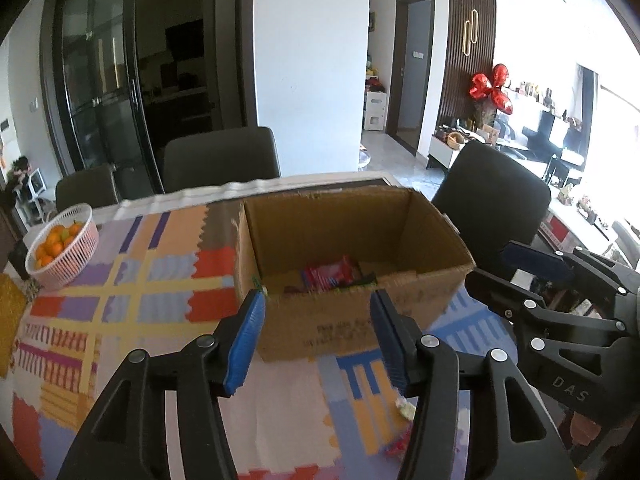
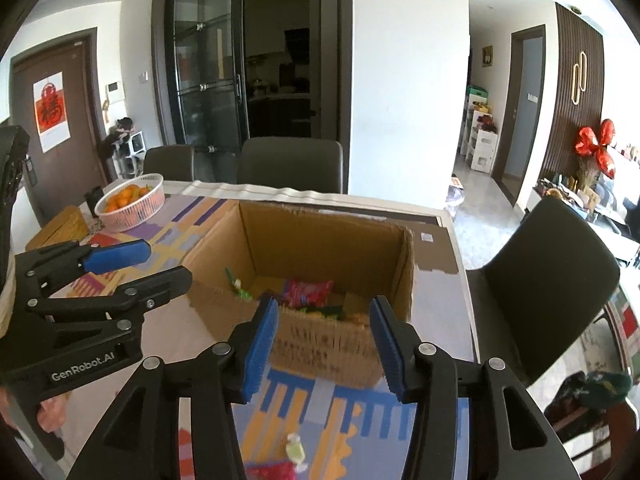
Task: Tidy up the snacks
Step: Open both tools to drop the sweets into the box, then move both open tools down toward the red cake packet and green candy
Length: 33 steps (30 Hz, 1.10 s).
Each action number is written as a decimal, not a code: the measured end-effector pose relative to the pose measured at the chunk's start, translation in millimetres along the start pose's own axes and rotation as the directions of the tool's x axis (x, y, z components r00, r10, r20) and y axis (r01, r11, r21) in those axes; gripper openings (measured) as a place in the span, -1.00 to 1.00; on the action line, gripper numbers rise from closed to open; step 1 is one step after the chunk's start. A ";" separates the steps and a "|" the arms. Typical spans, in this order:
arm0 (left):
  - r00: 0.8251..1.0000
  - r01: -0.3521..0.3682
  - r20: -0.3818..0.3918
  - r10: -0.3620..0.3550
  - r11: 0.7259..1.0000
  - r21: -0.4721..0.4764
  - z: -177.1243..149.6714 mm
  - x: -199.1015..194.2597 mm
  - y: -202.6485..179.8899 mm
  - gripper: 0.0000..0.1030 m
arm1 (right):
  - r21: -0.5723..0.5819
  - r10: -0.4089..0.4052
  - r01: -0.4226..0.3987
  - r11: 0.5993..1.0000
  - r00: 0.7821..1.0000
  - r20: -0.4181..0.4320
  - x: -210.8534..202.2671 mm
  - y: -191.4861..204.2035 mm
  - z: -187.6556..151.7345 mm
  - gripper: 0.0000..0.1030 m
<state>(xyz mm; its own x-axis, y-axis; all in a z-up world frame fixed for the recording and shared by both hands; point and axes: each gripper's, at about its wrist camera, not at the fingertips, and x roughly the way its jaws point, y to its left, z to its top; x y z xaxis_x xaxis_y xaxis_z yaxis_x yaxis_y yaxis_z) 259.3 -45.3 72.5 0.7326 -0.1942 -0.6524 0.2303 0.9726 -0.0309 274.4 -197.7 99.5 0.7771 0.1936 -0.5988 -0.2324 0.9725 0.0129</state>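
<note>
Left wrist view first: your left hand-held gripper (image 1: 318, 336) hangs in front of the cardboard box (image 1: 352, 276), jaws spread wide with nothing between the blue pads. The box sits on the table (image 1: 120, 280), which has a bright patchwork cloth on it, and it's already got some stuff in it — a red snack packet (image 1: 328, 274) on the floor of the box, plus something dark and greenish beside it that I can't make out. So I'd say you're partway through, not done. On the near side of the box, a pale wrapped candy (image 1: 404, 406) and a red bit lie loose on the cloth. Left of the box there's a white basket (image 1: 80, 248) full of small oranges. Your right hand-held gripper (image 1: 500, 276) pokes in to the right of the box.

Right wrist view: the right hand-held gripper is also wide open and empty, aimed at the near wall of the box. Inside you can see the red packet, some green wrappers and something orange near the front. Still left to do — the little wrapped candy and a red packet (image 2: 272, 472) on the cloth in front of the box.
</note>
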 end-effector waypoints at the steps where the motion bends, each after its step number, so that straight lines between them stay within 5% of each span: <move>1: 1.000 0.000 -0.002 0.000 1.000 -0.001 -6.0 -4.0 -1.9 0.06 | -0.003 0.002 -0.002 1.000 1.000 -0.003 -4.2 0.7 -4.9 -0.05; 16: 0.998 -0.013 -0.065 0.012 1.000 -0.007 -71.8 -30.8 -10.5 0.14 | -0.013 0.059 -0.061 0.998 0.994 -0.088 -29.2 15.7 -65.5 0.04; 33: 0.972 -0.032 -0.235 0.025 0.999 -0.027 -137.8 -3.3 -10.1 0.14 | -0.012 0.104 -0.113 0.994 0.946 -0.307 5.9 36.7 -136.2 0.04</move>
<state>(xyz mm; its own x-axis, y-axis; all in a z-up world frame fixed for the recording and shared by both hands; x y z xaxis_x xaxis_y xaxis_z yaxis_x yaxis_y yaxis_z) 166.3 -36.9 -29.4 0.5670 -0.1346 -0.8127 0.1898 0.9814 -0.0301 190.7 -178.4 -12.6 0.5317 0.2449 -0.8108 -0.3255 0.9428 0.0713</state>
